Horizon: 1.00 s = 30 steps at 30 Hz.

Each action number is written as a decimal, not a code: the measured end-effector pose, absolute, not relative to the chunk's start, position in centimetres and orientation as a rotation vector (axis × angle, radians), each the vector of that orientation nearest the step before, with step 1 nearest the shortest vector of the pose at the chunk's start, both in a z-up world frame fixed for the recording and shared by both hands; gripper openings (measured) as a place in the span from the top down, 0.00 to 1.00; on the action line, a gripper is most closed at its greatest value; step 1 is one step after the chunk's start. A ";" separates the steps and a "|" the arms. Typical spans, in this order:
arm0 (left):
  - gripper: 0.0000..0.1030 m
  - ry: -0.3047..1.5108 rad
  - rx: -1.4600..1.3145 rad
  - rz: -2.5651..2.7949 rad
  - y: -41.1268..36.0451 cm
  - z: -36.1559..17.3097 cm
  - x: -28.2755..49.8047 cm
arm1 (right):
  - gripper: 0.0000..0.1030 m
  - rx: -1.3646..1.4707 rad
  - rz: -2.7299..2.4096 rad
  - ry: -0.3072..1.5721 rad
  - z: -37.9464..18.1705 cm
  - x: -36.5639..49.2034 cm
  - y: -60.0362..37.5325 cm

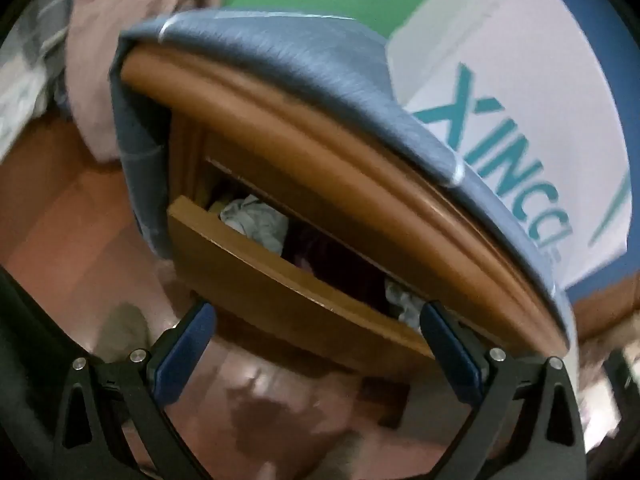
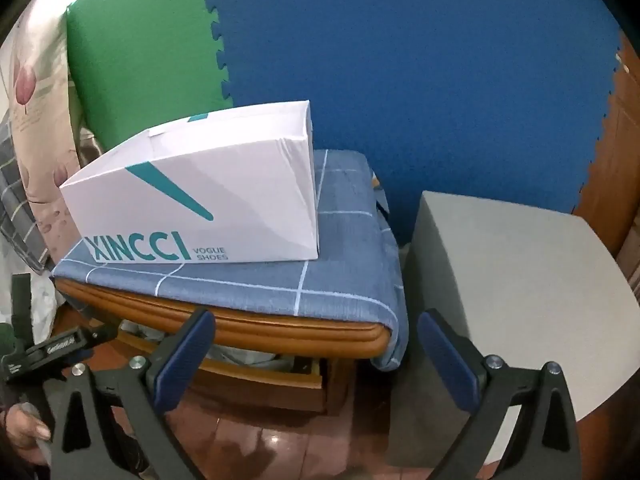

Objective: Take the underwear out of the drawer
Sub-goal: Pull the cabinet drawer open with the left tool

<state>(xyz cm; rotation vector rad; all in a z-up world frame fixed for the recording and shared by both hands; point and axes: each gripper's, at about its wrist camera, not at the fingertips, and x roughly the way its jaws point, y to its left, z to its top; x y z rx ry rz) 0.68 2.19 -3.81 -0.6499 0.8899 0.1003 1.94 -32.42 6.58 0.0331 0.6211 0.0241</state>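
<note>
Drawer [image 1: 288,276]: pulled partway open, sitting right ahead of the left hand-held gripper [image 1: 316,320]
Underwear [image 1: 256,222]: light crumpled bundle inside the drawer, up and left of that gripper's tips
Left hand-held gripper: fingers spread wide, holding nothing
Right hand-held gripper [image 2: 316,330]: also spread, empty, hovering just in front of the nightstand edge [image 2: 280,330]
Shoe box [image 2: 200,200]: white, on the blue checked cloth [image 2: 340,272], beyond the right gripper

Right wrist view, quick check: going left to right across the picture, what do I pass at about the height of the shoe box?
Floral pillow → white XINCCI shoe box → bare stretch of blue checked cloth on the wooden nightstand → grey cabinet.
</note>
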 end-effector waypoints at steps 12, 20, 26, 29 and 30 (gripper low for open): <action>0.23 0.937 -0.881 0.213 1.3 -8.9 3.3 | 0.00 0.043 0.057 0.619 6.1 1.4 -32.0; 0.00 0.968 -1.046 0.329 2.4 -11.3 4.6 | 0.00 0.076 0.090 0.636 6.0 1.8 -32.3; 0.00 0.993 -1.115 0.400 2.4 -13.7 6.6 | 0.00 0.081 0.102 0.647 5.7 2.0 -32.3; 0.00 0.977 -1.031 0.431 1.9 -14.0 6.6 | 0.00 0.070 0.097 0.658 5.5 2.1 -32.0; 0.00 0.973 -1.015 0.435 1.7 -14.1 6.4 | 0.00 0.066 0.097 0.658 5.5 2.1 -31.9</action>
